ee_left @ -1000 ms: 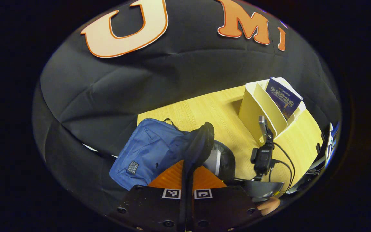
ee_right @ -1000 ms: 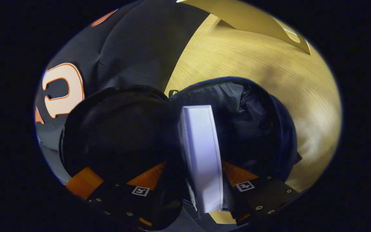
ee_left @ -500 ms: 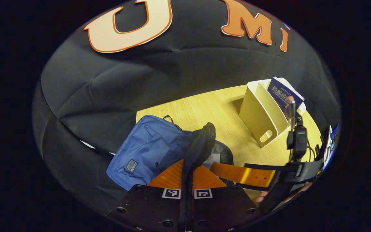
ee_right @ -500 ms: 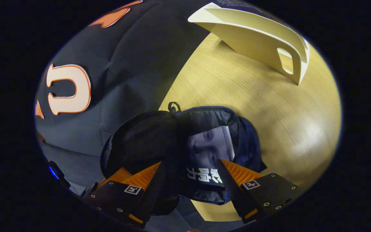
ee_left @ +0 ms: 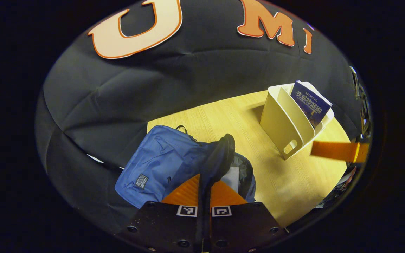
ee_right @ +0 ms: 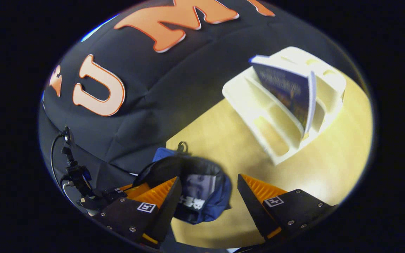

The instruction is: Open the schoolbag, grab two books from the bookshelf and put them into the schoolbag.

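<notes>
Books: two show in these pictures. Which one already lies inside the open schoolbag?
The grey-covered book lies inside the blue schoolbag. The dark blue book stands in the cream bookshelf.

the blue book [ee_left: 309, 103] in my bookshelf [ee_left: 283, 123] reads "attached" above blurred characters. the patch [ee_left: 141, 181] on the schoolbag [ee_left: 160, 165] is too small to read.

right tongs [ee_right: 209, 196] emptied, opened, book [ee_right: 197, 191] now in schoolbag [ee_right: 202, 189]
</notes>
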Tool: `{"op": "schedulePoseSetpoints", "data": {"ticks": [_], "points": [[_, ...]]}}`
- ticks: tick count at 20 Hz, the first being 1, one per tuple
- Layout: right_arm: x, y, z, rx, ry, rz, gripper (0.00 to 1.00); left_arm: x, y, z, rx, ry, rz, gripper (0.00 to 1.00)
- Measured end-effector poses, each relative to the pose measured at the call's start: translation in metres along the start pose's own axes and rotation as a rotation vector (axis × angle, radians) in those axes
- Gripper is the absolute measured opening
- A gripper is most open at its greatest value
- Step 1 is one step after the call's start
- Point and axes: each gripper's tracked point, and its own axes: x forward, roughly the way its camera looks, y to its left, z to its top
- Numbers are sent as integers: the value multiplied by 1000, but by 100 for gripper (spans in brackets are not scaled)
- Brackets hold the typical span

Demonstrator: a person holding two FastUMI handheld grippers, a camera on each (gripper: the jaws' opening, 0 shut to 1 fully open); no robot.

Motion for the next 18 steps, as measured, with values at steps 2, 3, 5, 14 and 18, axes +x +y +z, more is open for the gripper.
{"op": "schedulePoseSetpoints", "data": {"ticks": [2, 3, 5, 14, 18], "points": [[-12, -23, 23, -97, -18, -59, 96, 1, -1, -1, 0, 0, 2, 1], [-17, -33, 34, -140, -25, -90, 97, 0, -2, -1, -1, -1, 4, 1], [-32, -52, 56, -215, -28, -140, 97, 0, -4, 0, -4, -4, 7, 1], [-53, -119, 116, -443, 90, -321, 97, 3, -4, -2, -35, -6, 17, 1], [-18, -137, 140, -504, 149, -341, 97, 3, -3, -3, -40, -2, 21, 1]]}}
